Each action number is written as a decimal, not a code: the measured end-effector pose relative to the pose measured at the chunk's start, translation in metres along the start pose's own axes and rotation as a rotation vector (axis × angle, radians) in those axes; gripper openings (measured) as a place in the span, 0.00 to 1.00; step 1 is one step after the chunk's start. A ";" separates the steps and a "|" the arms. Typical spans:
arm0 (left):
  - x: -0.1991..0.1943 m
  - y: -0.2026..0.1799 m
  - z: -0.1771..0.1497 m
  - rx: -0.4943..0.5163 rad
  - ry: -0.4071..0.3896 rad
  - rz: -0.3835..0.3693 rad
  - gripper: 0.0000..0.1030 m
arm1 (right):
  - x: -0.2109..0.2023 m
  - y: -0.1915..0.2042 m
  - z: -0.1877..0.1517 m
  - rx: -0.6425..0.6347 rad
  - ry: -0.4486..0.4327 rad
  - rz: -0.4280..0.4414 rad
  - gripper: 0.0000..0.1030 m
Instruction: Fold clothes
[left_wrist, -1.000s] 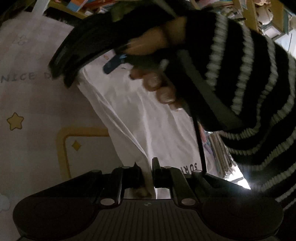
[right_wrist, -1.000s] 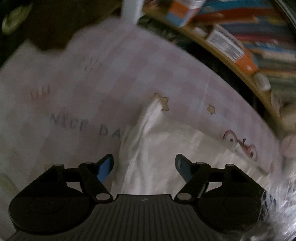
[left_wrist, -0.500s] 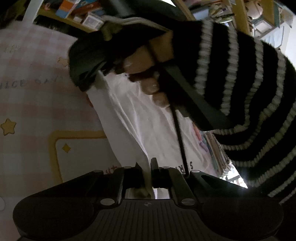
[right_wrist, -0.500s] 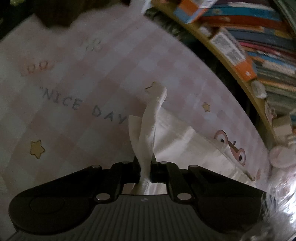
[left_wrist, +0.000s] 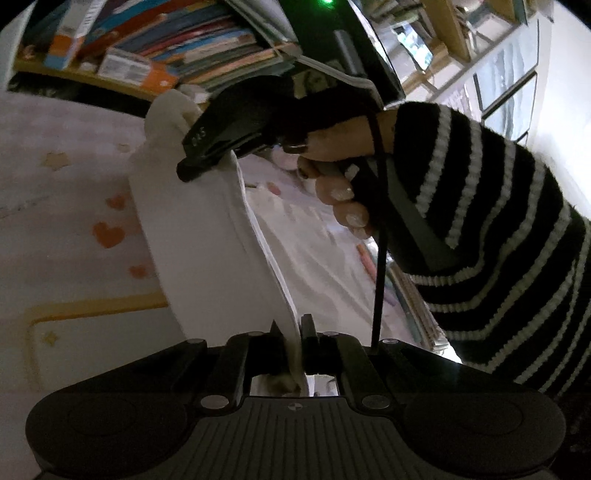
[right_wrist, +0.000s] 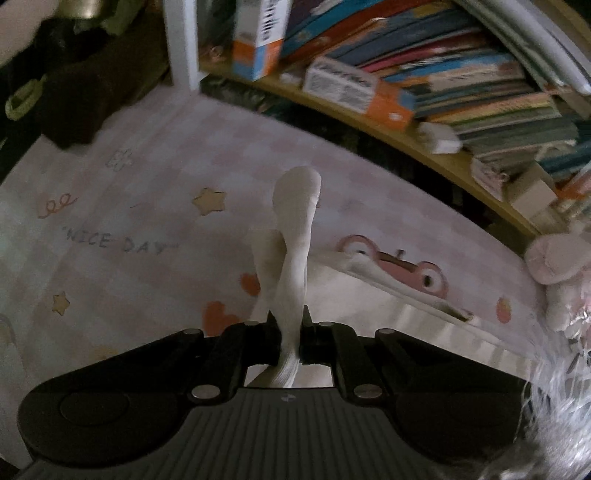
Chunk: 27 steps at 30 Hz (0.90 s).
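The white garment (left_wrist: 199, 236) is held at two points along one edge. The left gripper (left_wrist: 293, 332) is closed on the near end of that edge; the right gripper (right_wrist: 291, 325) is closed on the far end, where a bunched fold of the cloth stands up past its jaws. The held edge runs as a taut band from the left gripper up to the right gripper (left_wrist: 207, 162), and this is the long axis on which the coming fold turns. The rest of the garment hangs below the band and trails onto the pink checked mat (right_wrist: 122, 280), which lies under both grippers. Neither hand is nearer in any useful sense: each already has its end. The next move probably carries the band across and lays it down on the cloth that rests on the mat.

The left wrist view shows the whole span of the edge, the person's right hand (left_wrist: 332, 155) and the striped sleeve (left_wrist: 491, 229). The right wrist view shows neither, but shows the mat's print and the bookshelf (right_wrist: 424, 103) behind it. The left gripper is not visible in the right wrist view.
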<state>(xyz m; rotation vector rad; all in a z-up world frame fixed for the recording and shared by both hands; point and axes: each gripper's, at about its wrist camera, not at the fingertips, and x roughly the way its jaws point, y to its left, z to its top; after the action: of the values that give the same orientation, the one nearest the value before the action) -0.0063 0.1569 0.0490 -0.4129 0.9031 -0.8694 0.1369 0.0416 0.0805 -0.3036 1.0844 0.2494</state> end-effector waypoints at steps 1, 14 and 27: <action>0.006 -0.008 0.001 0.008 0.002 0.001 0.06 | -0.004 -0.011 -0.006 0.005 -0.016 0.008 0.07; 0.109 -0.113 0.010 0.094 0.039 0.074 0.06 | -0.046 -0.163 -0.088 -0.006 -0.216 0.093 0.07; 0.184 -0.155 0.010 0.100 0.144 0.137 0.07 | -0.029 -0.267 -0.150 0.119 -0.281 0.214 0.07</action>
<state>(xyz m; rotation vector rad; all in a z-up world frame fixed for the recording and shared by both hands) -0.0130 -0.0835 0.0609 -0.2013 1.0034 -0.8219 0.0920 -0.2627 0.0728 -0.0424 0.8487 0.4046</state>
